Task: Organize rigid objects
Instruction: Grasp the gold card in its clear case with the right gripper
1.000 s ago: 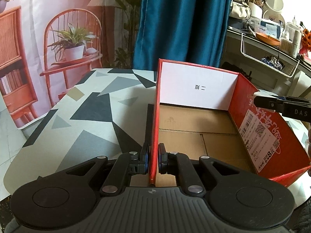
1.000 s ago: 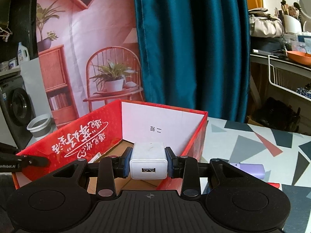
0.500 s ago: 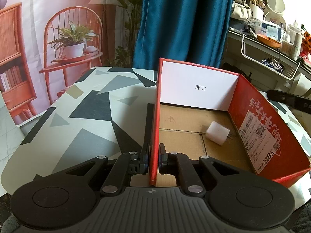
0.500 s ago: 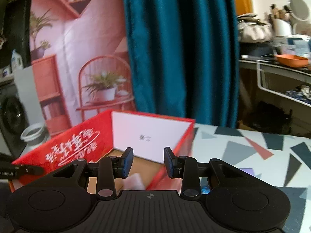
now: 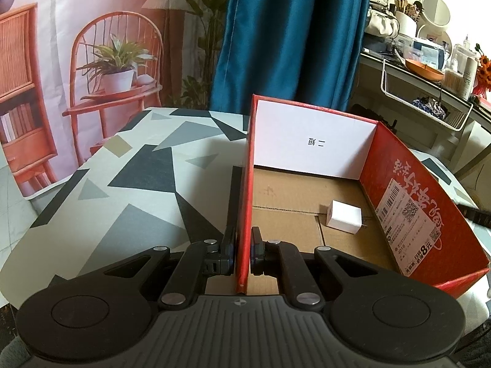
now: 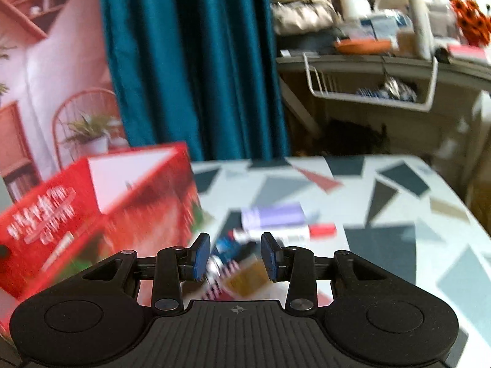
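Behind my table hangs a big blue curtain (image 5: 291, 36), with a pink backdrop (image 5: 76, 46) picturing a chair and a plant to its left. My table (image 5: 122, 190) wears a cloth with grey and black triangles.

From my left wrist view I can look down inside the red box (image 5: 408, 202). It has a brown cardboard floor and a white sheet on the far wall. One small white charger block (image 5: 343, 217) lies on that floor, close to the right wall of the box. My right wrist view cannot see inside the box at all. It shows only the outside of the red box (image 6: 92, 214), off to the left and blurry.

My right wrist view shows things the left one cannot: a purple case (image 6: 273, 215) and a white marker with a red cap (image 6: 285, 231) lying side by side on the cloth, and a blue and striped thing (image 6: 228, 251) I cannot make out because of the blur.

My left gripper (image 5: 243, 254) is pinched on the left wall of the red box, one finger outside and one inside. The charger block sits ahead and to the right of it, well apart.

My right gripper (image 6: 235, 256) is spread wide with nothing in it. The blurry blue thing shows between its fingers, and the purple case and marker lie just past them.
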The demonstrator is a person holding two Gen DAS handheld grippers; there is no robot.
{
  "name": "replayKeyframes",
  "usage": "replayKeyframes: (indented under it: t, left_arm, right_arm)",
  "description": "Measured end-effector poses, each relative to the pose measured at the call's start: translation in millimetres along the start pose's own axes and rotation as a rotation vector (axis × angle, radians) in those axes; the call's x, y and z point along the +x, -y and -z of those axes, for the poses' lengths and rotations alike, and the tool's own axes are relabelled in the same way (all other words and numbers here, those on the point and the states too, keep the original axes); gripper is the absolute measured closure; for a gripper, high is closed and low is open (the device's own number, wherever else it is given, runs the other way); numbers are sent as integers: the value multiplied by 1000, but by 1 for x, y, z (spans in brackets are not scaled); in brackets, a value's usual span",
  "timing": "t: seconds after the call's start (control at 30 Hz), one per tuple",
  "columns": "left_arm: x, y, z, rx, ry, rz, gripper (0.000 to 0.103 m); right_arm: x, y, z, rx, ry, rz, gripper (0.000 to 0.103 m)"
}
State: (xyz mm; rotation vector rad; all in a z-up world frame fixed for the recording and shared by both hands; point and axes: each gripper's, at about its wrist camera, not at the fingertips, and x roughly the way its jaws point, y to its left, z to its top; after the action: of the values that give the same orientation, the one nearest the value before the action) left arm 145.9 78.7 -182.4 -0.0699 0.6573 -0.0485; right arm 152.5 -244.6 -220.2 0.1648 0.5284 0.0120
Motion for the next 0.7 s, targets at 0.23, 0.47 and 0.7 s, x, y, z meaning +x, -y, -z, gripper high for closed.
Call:
replayKeyframes:
  t: [0.23,0.47,0.7]
  left_arm:
    - [0,0,1,-6,3,-2,93]
    - [1,0,0,0,3,-1,93]
    - [1,0,1,-4,8,-2,93]
  right_arm:
    - [25,2,16,-42,-89,43,31]
    - [46,-2,11,-82,-145,28,27]
    - [68,1,8,-89,-202,17,27]
